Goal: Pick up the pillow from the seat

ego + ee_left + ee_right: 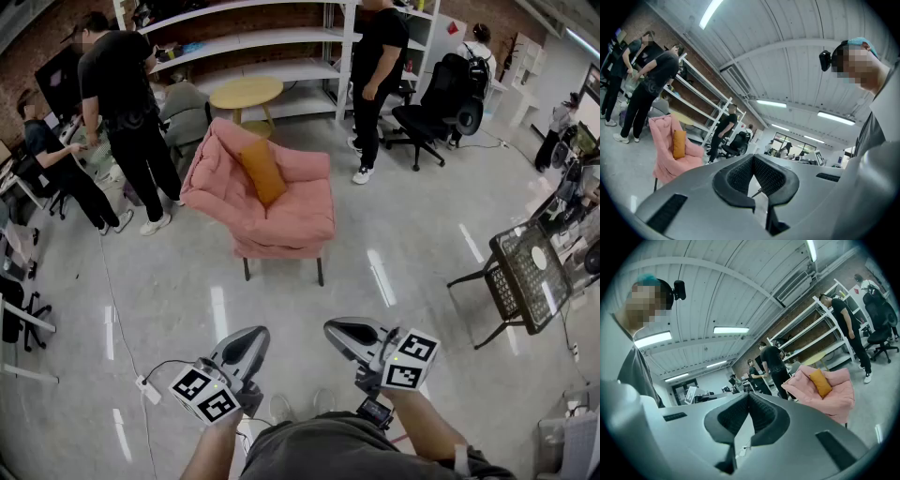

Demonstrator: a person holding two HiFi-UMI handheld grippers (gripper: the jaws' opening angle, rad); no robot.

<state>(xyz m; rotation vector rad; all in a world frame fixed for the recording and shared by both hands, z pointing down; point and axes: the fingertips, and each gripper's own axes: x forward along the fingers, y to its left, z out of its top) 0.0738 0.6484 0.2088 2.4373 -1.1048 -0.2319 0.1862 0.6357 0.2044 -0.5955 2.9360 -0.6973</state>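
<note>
I hold my left hand-held gripper and my right hand-held gripper low in front of me, side by side and a little apart, both pointing forward over the floor. In the left gripper view, the left hand-held gripper has its two dark pads closed tip to tip, with nothing between them. The right hand-held gripper looks the same in its own view: tips together, gripping nothing.

The pillow is orange and sits on the pink chair straight ahead of me, well apart from both hand-held grippers, with bare floor between us. It stands on the seat and leans back against the chair's backrest, tilted, toward the chair's left half as I see it. Nothing touches it but the chair.

From the left hand-held gripper, the pillow shows far off to the left of the closed tips, on the chair. From the right one, the pillow shows off to the right of the tips, again on the chair.

Behind the chair stand a round wooden table and white shelves. A person in black stands to the chair's left and another to its right, near a black office chair.
</note>
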